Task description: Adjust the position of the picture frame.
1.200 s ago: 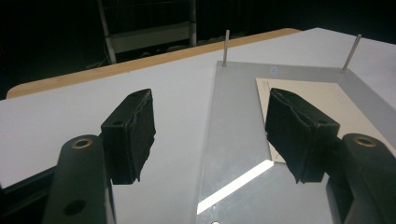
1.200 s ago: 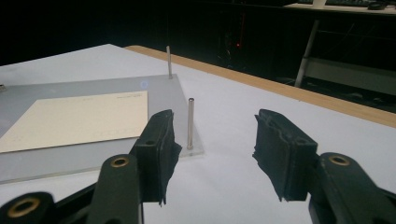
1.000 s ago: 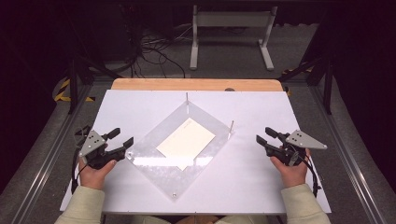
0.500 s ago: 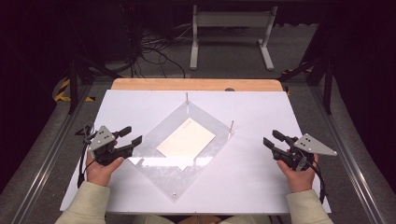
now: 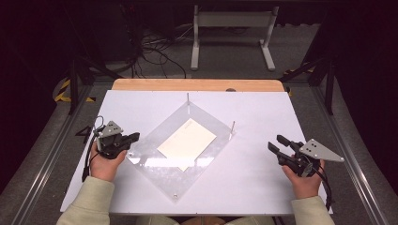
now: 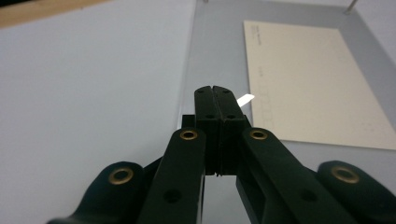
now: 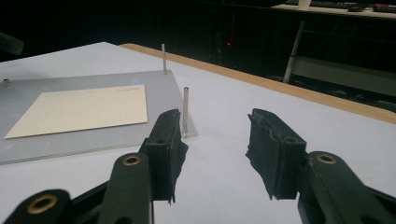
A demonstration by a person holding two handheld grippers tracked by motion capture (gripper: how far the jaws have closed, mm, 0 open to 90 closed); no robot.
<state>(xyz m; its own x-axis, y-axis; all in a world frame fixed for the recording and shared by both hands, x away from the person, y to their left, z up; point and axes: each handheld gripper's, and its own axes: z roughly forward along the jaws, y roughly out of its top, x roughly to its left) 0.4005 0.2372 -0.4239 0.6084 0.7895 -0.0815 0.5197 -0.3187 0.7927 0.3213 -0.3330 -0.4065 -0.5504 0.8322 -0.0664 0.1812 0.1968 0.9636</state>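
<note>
In the high view I see a clear acrylic plate [image 5: 155,164] lying flat at the centre of the white bench [image 5: 253,122], turned so its corners point like a diamond. It is glossy and see-through, with a small fastener at its lower corner and two thin metal pins [image 5: 233,127] standing upright near its upper and right corners. A cream sheet of paper [image 5: 187,143] lies flat on the middle of the plate, faintly printed.

My left claw [image 5: 133,137] sits at the middle left of the frame, right at the plate's left edge. Its jaws have just been closing and now meet tip to tip; in the left gripper view [image 6: 215,91] they stand pressed together over the plate's edge, and I cannot tell whether they pinch it.

My right claw [image 5: 278,143] hangs at the middle right, well apart from the plate. In the right gripper view [image 7: 212,135] its jaws stand partly open with nothing between them, having just eased slightly inward.
</note>
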